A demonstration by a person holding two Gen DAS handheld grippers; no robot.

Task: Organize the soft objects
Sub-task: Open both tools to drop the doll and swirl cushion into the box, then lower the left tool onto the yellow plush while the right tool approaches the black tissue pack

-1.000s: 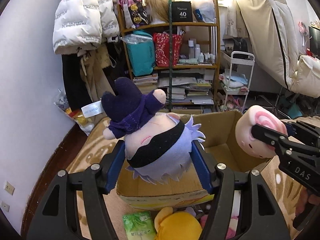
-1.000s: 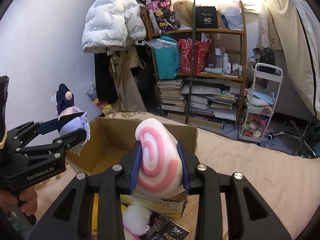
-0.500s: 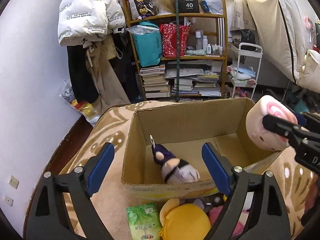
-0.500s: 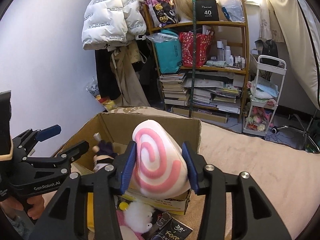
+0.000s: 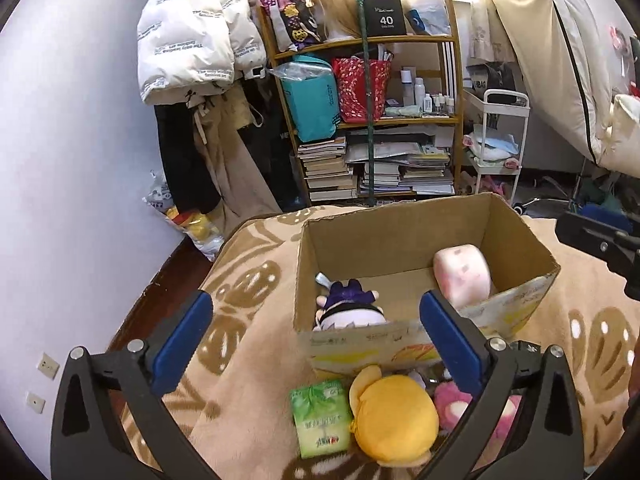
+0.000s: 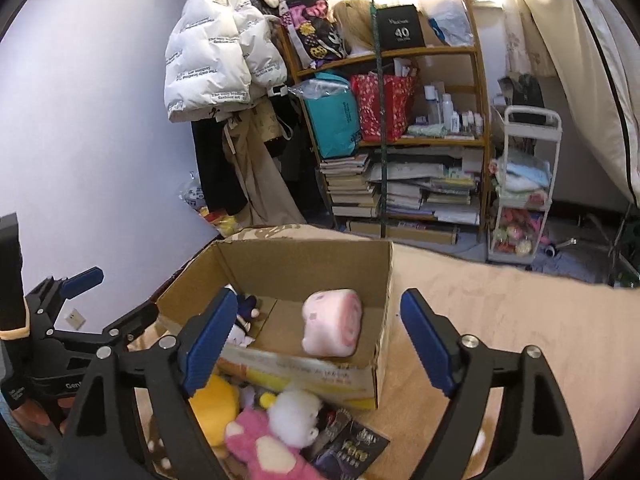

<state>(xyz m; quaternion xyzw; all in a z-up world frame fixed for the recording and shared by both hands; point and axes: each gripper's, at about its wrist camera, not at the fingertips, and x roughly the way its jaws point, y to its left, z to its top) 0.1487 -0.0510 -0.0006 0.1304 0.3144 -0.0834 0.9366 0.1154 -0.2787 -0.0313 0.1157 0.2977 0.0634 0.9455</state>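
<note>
Pink swirl cushion (image 6: 332,328) lying on the floor of the open cardboard box (image 6: 376,360), toward its right wall; purple-clad doll (image 5: 350,312) lying in the box's left near corner. Outside the near wall: yellow plush (image 5: 394,418), pink plush (image 6: 266,446), white plush (image 6: 296,410), green packet (image 5: 322,418), all on the patterned blanket (image 5: 240,360). Left hand-held gripper (image 5: 316,330) and right hand-held gripper (image 6: 316,338): jaws spread wide, holding nothing, above the box's near side.

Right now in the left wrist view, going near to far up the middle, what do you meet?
Yellow plush → cardboard box front wall → purple-and-white doll lying inside the box → box back wall → bookshelf with stacked books.
</note>
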